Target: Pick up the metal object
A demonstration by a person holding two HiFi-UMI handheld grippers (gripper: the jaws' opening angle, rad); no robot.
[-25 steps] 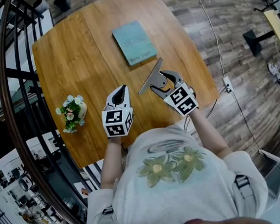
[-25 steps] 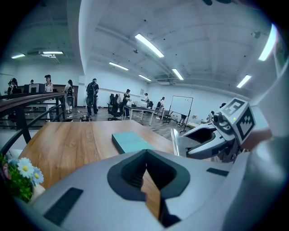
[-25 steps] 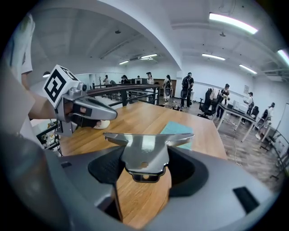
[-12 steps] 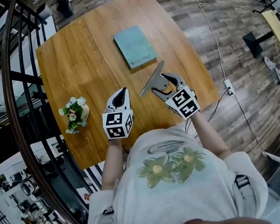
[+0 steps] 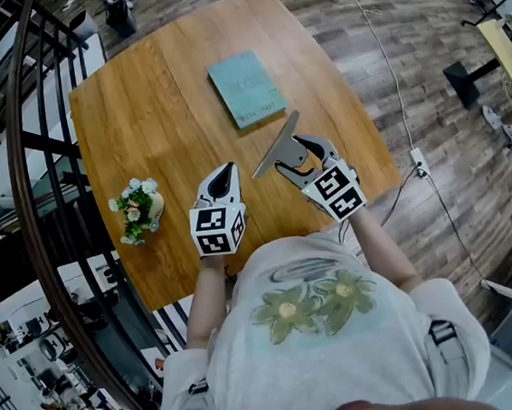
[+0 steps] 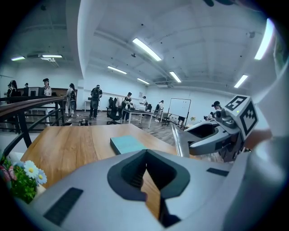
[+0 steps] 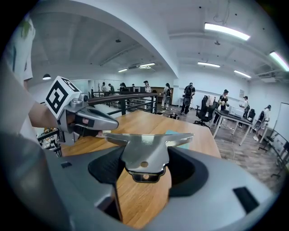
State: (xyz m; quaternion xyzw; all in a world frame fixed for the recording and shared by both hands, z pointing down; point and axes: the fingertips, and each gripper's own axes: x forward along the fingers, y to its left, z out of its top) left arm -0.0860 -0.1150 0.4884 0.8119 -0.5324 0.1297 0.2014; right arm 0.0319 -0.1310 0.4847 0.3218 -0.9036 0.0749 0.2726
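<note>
At frame centre, my right gripper (image 5: 298,156) clamping metal object (image 5: 275,145) by tab; judging it stiff, light, slippery there. Beside it, my left gripper (image 5: 226,170) idling clenched, empty.

Left gripper (image 5: 228,169) closed, empty; right gripper (image 5: 289,154) clamped.

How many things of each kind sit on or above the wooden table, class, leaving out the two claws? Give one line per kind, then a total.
Teal book: 1
Small pot of flowers: 1
Metal object, held in the right claw: 1
Total: 3
</note>
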